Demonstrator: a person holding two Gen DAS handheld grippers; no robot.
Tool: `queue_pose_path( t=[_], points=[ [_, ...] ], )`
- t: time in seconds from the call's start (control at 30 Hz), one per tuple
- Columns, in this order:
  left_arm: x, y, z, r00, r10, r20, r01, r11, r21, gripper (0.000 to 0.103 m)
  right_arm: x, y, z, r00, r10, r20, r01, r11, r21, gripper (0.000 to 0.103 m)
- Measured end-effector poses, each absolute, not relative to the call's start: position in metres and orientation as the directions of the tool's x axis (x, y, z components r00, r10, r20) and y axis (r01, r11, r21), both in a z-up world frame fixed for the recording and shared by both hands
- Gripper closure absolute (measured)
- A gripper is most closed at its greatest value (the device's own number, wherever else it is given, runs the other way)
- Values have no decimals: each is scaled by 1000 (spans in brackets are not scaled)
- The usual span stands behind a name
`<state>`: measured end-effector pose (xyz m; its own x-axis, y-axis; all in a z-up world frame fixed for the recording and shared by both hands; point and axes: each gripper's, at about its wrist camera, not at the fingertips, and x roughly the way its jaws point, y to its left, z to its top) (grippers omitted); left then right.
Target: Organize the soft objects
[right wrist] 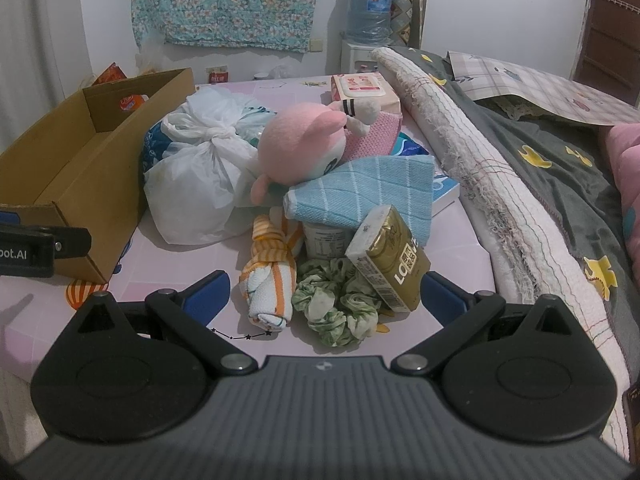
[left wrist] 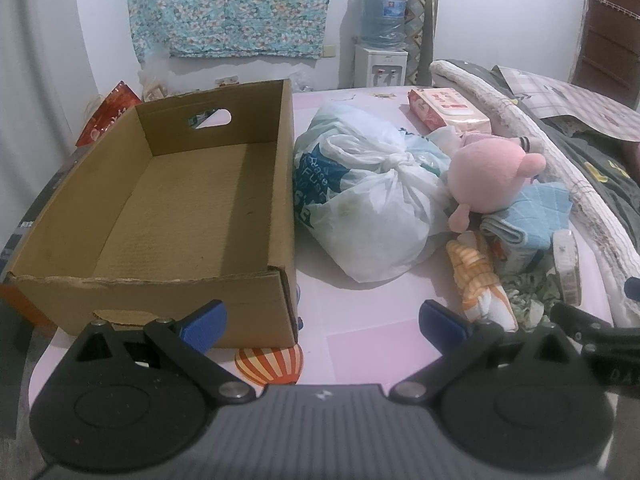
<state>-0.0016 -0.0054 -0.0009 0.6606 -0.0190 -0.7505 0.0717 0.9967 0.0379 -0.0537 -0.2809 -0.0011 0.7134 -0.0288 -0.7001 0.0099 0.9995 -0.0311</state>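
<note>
An empty cardboard box [left wrist: 168, 208] sits at the left of the pink table; it also shows in the right wrist view [right wrist: 68, 160]. Right of it lie a knotted white plastic bag [left wrist: 372, 208] [right wrist: 200, 176], a pink plush toy [left wrist: 488, 168] [right wrist: 300, 144], a folded blue cloth [left wrist: 532, 212] [right wrist: 368, 192], an orange striped cloth roll [left wrist: 480, 280] [right wrist: 268, 276] and a green scrunchie [right wrist: 336, 308]. My left gripper [left wrist: 322, 324] is open and empty near the box's front corner. My right gripper [right wrist: 324, 296] is open and empty, with the striped roll and scrunchie between its fingers.
A gold carton [right wrist: 392, 256] leans on a tin under the blue cloth. A wet-wipes pack [left wrist: 448, 110] [right wrist: 364, 88] lies at the back. Rolled bedding [right wrist: 480, 168] runs along the table's right edge. A water dispenser [left wrist: 382, 40] stands against the wall.
</note>
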Motion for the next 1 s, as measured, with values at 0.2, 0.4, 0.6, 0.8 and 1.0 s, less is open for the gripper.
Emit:
queue_pose_path(
  t=[0.2, 0.4, 0.6, 0.8, 1.0],
  points=[
    [-2, -5, -1, 660, -19, -751, 72, 997, 38, 0, -53, -280, -2, 710, -26, -703, 7, 1000, -30, 1],
    [-2, -4, -4, 657, -19, -753, 70, 997, 36, 0, -53, -280, -3, 707, -23, -706, 6, 1000, -26, 1],
    [-3, -5, -8, 647, -25, -762, 71, 997, 28, 0, -55, -283, -7, 708, -14, -706, 6, 1000, -13, 1],
    [-6, -14, -16, 639, -45, -768, 94, 995, 19, 0, -62, -299, -19, 711, -8, -703, 21, 1000, 10, 1],
    [-8, -29, -31, 639, -79, -765, 155, 988, 28, 0, -71, -322, -29, 758, -1, -653, 44, 998, 49, 1]
  ],
)
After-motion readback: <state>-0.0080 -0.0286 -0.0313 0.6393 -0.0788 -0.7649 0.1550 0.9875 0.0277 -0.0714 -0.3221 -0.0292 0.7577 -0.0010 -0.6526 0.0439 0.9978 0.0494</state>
